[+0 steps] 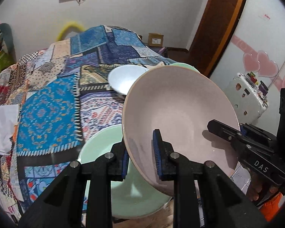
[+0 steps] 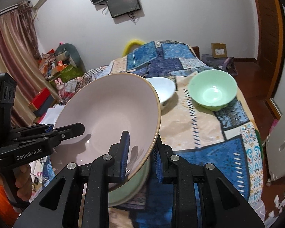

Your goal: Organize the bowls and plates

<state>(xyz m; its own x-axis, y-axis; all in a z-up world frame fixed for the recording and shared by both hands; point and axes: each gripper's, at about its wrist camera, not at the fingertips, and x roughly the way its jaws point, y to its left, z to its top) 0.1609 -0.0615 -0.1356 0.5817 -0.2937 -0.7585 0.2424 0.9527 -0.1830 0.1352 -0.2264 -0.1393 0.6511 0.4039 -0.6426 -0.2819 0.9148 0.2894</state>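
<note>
A large pink plate (image 1: 180,114) is held tilted above a mint green plate (image 1: 104,161) on the patchwork cloth. My left gripper (image 1: 140,155) is shut on the pink plate's near rim. My right gripper (image 2: 140,157) straddles the opposite rim (image 2: 112,114), its right pad standing a little off the rim. The right gripper also shows in the left wrist view (image 1: 237,133), and the left gripper in the right wrist view (image 2: 66,131). A white bowl (image 2: 161,89) and a mint green bowl (image 2: 212,91) sit farther back on the table.
The table (image 2: 199,133) is covered with a blue and beige patchwork cloth. White paper (image 1: 1,125) lies at its left side. A cardboard box (image 2: 218,50) and a wooden door (image 2: 269,38) are behind. Clutter (image 2: 60,62) is stacked by the curtain.
</note>
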